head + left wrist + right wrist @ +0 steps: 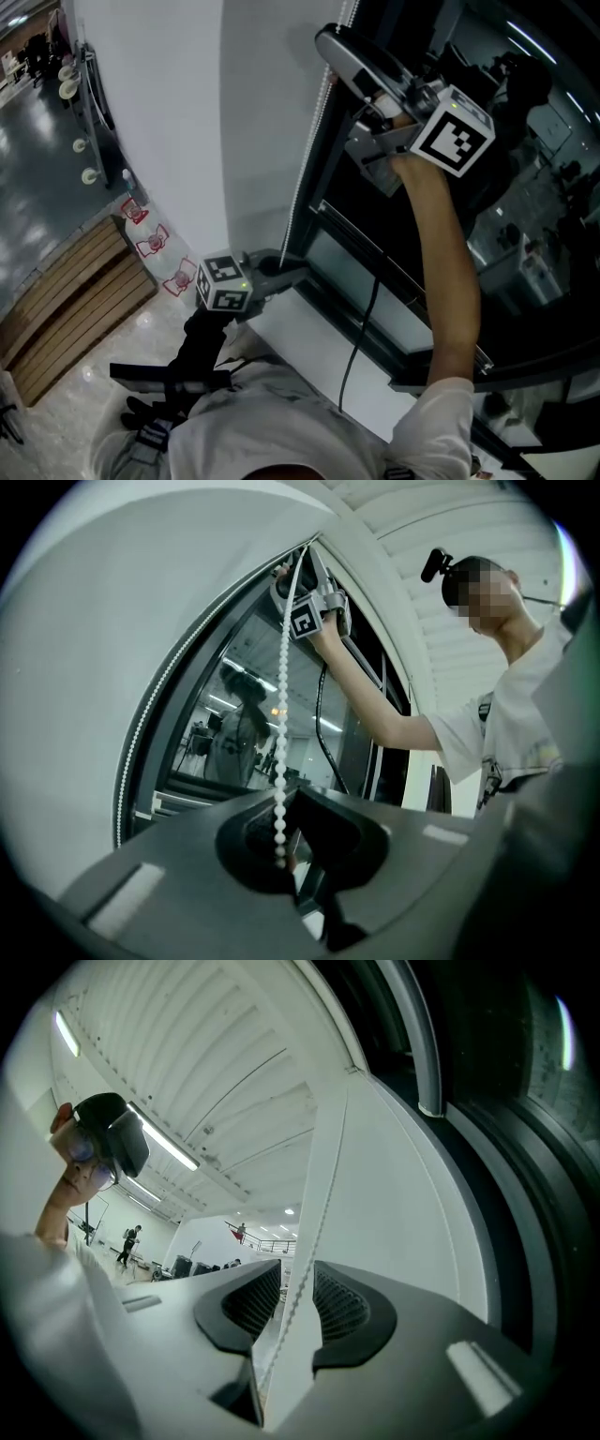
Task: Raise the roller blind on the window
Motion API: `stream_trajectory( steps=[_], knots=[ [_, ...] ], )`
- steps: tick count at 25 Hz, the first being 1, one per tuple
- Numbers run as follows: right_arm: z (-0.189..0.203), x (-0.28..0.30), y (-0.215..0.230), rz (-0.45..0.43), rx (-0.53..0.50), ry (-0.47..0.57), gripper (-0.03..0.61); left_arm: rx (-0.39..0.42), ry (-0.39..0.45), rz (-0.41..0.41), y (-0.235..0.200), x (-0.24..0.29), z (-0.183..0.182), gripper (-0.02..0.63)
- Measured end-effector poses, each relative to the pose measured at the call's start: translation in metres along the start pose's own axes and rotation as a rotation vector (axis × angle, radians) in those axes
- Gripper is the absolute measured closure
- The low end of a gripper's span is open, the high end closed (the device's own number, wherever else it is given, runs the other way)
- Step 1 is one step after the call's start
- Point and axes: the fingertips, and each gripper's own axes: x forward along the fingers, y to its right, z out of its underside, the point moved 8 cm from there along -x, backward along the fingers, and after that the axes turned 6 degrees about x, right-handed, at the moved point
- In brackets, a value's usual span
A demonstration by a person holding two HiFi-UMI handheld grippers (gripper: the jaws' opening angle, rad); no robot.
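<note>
The white roller blind (187, 122) covers the left part of the window, and its white bead chain (305, 169) hangs down along its edge. My left gripper (291, 267) is low, by the sill. In the left gripper view it (281, 864) is shut on the bead chain (281, 742), which runs taut up from the jaws. My right gripper (337, 56) is raised high on an outstretched arm and also shows far up the chain as the right gripper (305, 597). In its own view the right gripper (298, 1307) is open. The chain (314, 1232) passes between the ribbed pads (342, 1307) without being pressed.
Dark window glass (534, 197) with reflections fills the right side, set in a black frame (375, 253). A black cable (361, 328) hangs over the white sill (309, 352). Wooden slats (66, 300) lie on the floor at the lower left.
</note>
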Motion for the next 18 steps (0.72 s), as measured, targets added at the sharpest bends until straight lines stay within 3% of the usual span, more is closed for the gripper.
stream_trajectory(
  steps=[7, 18],
  knots=[
    [-0.021, 0.004, 0.005, 0.015, 0.013, 0.034, 0.558, -0.002, -0.001, 0.004, 0.001, 0.000, 0.002, 0.615],
    [-0.018, -0.005, -0.003, 0.020, 0.042, 0.047, 0.563, -0.006, -0.003, 0.010, 0.002, 0.002, 0.003, 0.615]
  ],
)
